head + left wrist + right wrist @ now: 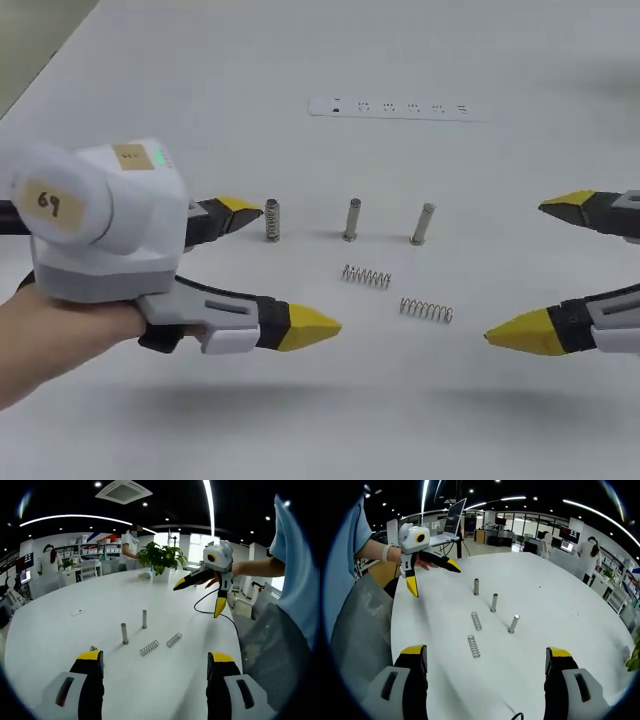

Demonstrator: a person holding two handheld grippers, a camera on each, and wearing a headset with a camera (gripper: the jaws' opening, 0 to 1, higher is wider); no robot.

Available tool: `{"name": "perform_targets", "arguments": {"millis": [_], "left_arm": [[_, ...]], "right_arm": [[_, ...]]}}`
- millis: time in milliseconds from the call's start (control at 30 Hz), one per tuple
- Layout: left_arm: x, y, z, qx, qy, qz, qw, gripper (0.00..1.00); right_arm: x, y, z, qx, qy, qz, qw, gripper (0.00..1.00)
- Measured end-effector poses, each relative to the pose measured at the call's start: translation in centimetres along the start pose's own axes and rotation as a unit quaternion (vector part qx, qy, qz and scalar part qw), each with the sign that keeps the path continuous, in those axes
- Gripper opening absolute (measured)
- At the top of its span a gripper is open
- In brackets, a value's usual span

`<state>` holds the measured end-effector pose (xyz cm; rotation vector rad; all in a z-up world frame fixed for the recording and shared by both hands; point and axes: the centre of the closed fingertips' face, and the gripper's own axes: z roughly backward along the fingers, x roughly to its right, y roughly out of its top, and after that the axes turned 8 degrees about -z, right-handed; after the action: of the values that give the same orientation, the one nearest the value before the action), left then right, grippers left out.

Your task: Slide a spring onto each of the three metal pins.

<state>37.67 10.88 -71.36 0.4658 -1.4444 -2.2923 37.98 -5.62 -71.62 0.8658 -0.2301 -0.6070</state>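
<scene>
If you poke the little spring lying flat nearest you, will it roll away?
Probably. The spring lies on its side on the smooth white table, so a sideways nudge would likely roll it. It is a thin open coil, so it looks light and squashy, and it might slip out if pinched hard.

R gripper (486, 652) is holding its jaws spread wide, pointing across the white table (570, 605). Ahead, three pins are standing upright in a slanted row: the far pin (476, 581) is carrying a fitted spring (476, 588), while the middle pin (494, 602) and near pin (513, 623) are standing bare, w/ one loose spring (476, 620) and a second loose spring (473, 646) lying flat just left of them. L gripper (434, 579) is hovering upper left by the table edge, jaws apart.
</scene>
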Motion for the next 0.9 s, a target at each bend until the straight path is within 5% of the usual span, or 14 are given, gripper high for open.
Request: {"name": "perform_targets", "arguments": {"millis": [467, 900], "left_arm": [[0.0, -0.9, -1.8, -0.01, -0.019, -0.005, 0.9997, 0.81], [-0.1, -2.4, -4.7, -0.026, -0.048, -0.036, 0.9979, 0.66]], "right_arm": [[0.6, -1.4, 1.3, 0.007, -0.024, -0.032, 0.9992, 0.97], [0.2, -2.0, 2.0, 0.007, -0.031, -0.042, 0.9986, 0.96]]}}
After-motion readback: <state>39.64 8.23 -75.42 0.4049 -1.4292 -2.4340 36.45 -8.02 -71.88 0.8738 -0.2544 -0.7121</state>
